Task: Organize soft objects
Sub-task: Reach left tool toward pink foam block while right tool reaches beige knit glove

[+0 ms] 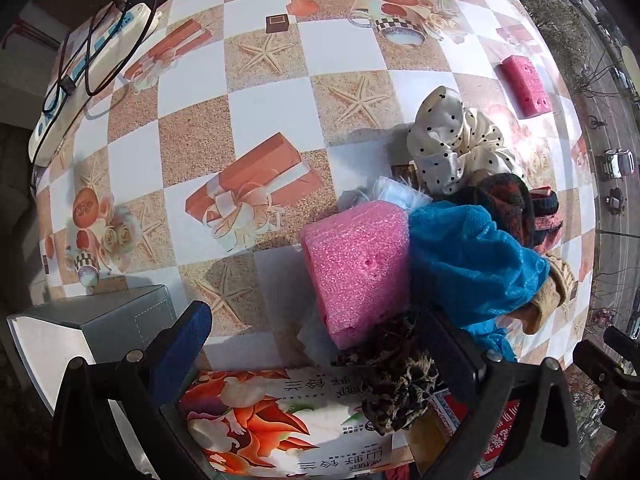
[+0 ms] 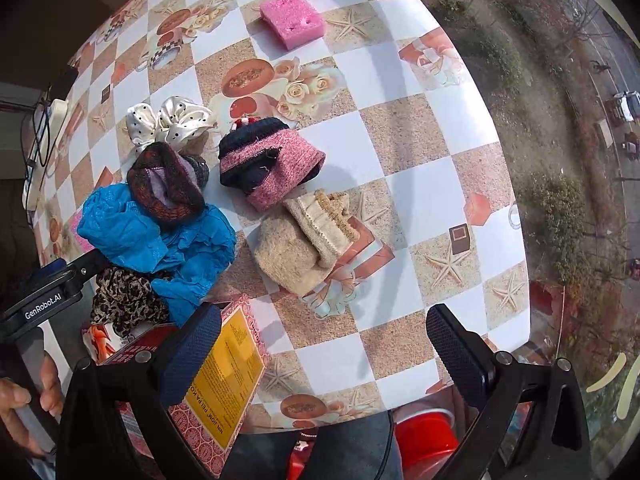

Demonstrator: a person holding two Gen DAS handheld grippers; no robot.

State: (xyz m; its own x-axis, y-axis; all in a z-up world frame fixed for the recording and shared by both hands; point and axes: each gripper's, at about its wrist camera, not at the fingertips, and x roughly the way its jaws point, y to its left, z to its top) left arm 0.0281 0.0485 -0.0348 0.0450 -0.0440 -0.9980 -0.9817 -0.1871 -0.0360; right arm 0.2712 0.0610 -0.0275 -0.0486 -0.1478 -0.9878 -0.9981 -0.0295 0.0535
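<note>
Soft things lie in a pile on the checkered table: a pink sponge [image 1: 356, 268], a blue cloth [image 1: 472, 264] [image 2: 160, 236], a polka-dot scrunchie [image 1: 452, 140] [image 2: 168, 120], a dark knit piece [image 2: 170, 186], a pink-and-navy knit hat [image 2: 272, 164], a beige knit piece [image 2: 304, 248] and a leopard scrunchie [image 1: 396, 384] [image 2: 124, 300]. A second pink sponge [image 1: 524, 84] [image 2: 292, 18] lies apart at the far side. My left gripper [image 1: 320, 356] is open just in front of the pile, beside the leopard scrunchie. My right gripper [image 2: 324, 344] is open and empty above the near table edge.
A floral tissue pack [image 1: 288, 420] and a red-and-yellow box [image 2: 224, 388] lie at the near side. A grey box [image 1: 92, 316] stands at the near left. A power strip with cables [image 1: 92, 60] lies at the far left. A red bucket [image 2: 424, 432] stands below the table edge.
</note>
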